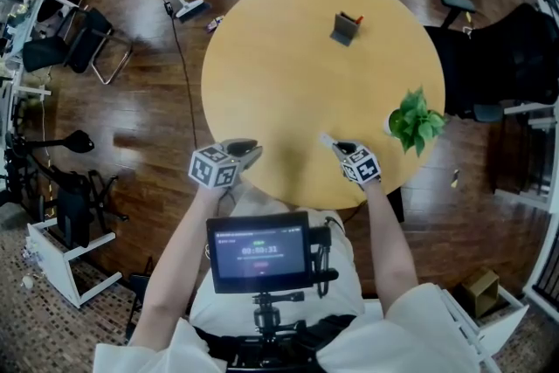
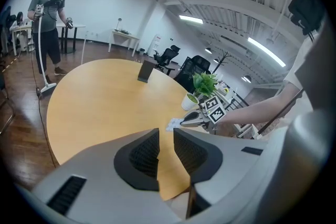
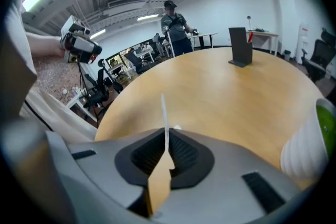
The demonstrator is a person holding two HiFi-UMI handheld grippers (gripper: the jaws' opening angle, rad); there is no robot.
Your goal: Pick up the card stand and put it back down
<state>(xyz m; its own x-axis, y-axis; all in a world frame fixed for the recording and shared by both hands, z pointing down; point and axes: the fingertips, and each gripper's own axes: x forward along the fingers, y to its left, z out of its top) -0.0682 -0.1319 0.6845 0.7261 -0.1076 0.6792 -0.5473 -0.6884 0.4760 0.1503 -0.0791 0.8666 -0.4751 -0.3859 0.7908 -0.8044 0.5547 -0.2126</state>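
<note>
The right gripper (image 1: 342,148) is clenching a white card (image 1: 327,139) at the table's (image 1: 262,57) 6 o'clock edge, the left gripper (image 1: 249,149) is hovering slightly parted and empty at 8 o'clock, and the card stand (image 1: 346,29) is standing at 1 o'clock.

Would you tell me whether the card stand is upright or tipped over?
Upright: the card stand stands on its base on the round table.

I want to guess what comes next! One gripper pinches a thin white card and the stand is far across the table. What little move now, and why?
Probably lay the card on the table and let go. The right gripper is shut on it, low over the near edge, while the stand sits far across, so that gripper needs emptying.
</note>
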